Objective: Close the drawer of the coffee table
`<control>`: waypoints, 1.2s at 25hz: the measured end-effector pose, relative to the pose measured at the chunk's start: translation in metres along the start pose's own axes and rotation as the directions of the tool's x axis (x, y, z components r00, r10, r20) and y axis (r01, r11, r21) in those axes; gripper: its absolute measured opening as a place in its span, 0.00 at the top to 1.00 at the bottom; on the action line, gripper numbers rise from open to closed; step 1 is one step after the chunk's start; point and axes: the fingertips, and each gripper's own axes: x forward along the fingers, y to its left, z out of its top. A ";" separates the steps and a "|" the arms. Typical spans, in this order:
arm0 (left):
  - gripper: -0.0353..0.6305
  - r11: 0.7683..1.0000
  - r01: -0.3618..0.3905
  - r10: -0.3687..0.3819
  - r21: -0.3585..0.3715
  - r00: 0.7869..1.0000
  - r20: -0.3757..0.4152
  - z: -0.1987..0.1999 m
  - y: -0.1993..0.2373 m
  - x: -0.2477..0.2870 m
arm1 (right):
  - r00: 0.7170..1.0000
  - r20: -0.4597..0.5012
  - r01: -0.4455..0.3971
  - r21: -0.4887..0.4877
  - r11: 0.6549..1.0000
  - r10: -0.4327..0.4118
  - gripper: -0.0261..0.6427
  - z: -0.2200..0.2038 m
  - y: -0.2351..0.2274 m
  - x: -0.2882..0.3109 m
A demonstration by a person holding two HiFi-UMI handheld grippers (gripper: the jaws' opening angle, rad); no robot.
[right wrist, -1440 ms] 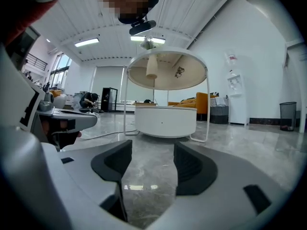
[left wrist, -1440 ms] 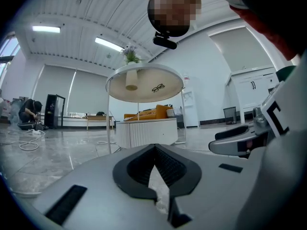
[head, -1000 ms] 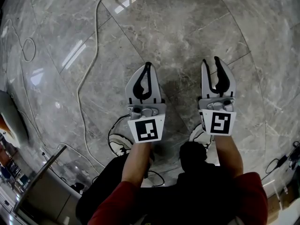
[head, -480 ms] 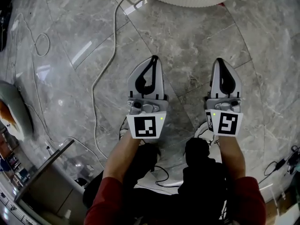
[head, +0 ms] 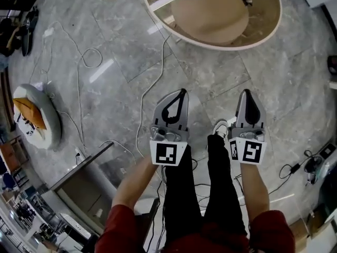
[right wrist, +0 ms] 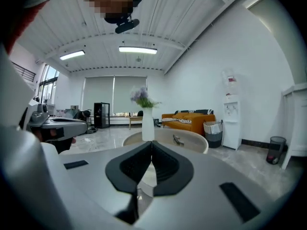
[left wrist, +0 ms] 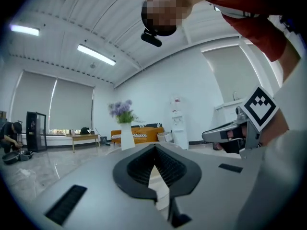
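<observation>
Pointing toward the coffee table (head: 261,16), left gripper (head: 182,91) and right gripper (head: 247,91) sit closed, empty.

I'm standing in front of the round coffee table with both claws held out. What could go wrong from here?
The white cable trails across the floor from the coffee table toward your feet; it could catch a shoe. The vase and glasses sit on top, so a hard shove might topple the vase. No drawer shows yet, so where to push is unclear.
</observation>
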 end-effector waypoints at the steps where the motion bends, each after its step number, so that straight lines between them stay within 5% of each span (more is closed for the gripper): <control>1: 0.93 1.000 -0.017 0.017 -0.003 1.000 -0.002 0.038 0.005 -0.006 | 1.000 -0.002 -0.006 -0.007 1.000 0.006 0.93 0.039 0.002 -0.007; 6: 0.93 0.980 -0.171 0.164 -0.102 0.984 -0.068 0.191 0.049 -0.041 | 0.998 0.046 -0.031 -0.074 0.997 0.034 0.93 0.218 0.014 -0.039; 9: 0.93 0.941 -0.264 0.275 -0.213 0.961 0.022 0.294 0.072 -0.072 | 0.997 0.074 -0.031 -0.065 0.997 0.035 0.93 0.304 0.018 -0.073; 11: 0.93 0.939 -0.272 0.288 -0.210 0.956 0.053 0.341 0.083 -0.086 | 0.991 0.135 -0.008 -0.032 0.999 0.013 0.93 0.355 0.016 -0.089; 15: 0.93 0.953 -0.267 0.273 -0.142 0.962 0.026 0.382 0.090 -0.112 | 0.975 0.218 0.026 0.091 0.996 -0.045 0.93 0.418 0.015 -0.118; 19: 0.93 0.968 -0.248 0.248 -0.042 0.969 -0.008 0.403 0.094 -0.117 | 0.955 0.292 0.029 0.056 0.998 -0.044 0.93 0.453 0.027 -0.132; 22: 0.93 0.966 -0.253 0.253 -0.048 0.967 -0.003 0.410 0.097 -0.115 | 0.947 0.320 0.020 -0.022 1.000 -0.012 0.93 0.460 0.037 -0.134; 30: 0.93 0.953 -0.293 0.300 -0.072 0.947 0.119 0.433 0.113 -0.104 | 0.937 0.346 0.036 0.030 0.999 -0.044 0.93 0.479 0.029 -0.127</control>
